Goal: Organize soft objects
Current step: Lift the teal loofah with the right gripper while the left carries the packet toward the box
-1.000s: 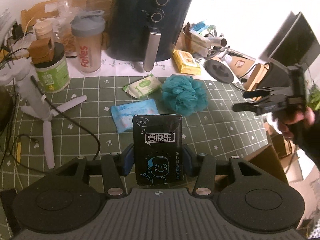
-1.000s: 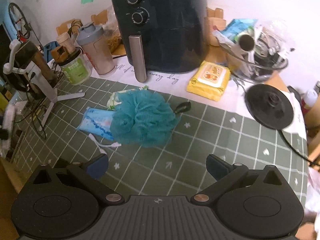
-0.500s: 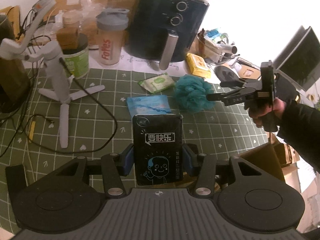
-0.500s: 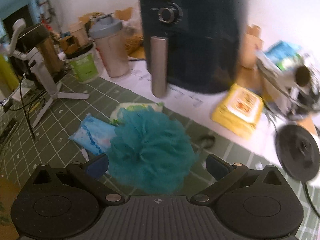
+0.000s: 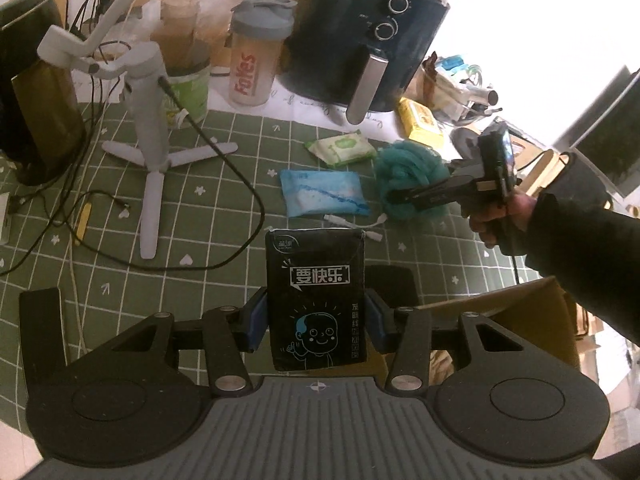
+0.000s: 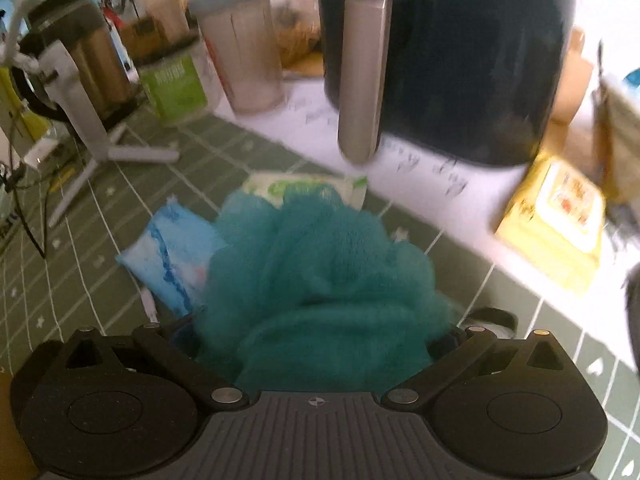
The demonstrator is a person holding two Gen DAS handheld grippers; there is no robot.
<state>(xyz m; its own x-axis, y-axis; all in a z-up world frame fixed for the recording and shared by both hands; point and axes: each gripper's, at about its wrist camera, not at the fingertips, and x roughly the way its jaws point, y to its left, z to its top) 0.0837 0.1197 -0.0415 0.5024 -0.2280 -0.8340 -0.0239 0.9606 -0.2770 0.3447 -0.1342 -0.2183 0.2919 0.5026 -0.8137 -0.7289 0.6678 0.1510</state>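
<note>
Tissue pack (image 5: 316, 296) is clamped in left claw (image 5: 316, 316); right claw (image 6: 316, 340) straddles loofah (image 6: 320, 280).

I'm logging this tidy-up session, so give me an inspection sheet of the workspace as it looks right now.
Surface: green grid mat with small white hearts and stars.
Job's things: black tissue pack held up off the mat; teal bath pouf, blue tissue pack and green wipes pack lying close together.
Clutter: air fryer, shaker bottle, green tub, yellow wipes pack, white tripod.
Grippers: left gripper clamps the black tissue pack; right gripper has wide jaws either side of the pouf, contact unclear.
Cables: black cable loops from the tripod; white cord by the blue pack.
Surroundings: cardboard box at the mat's edge.
</note>
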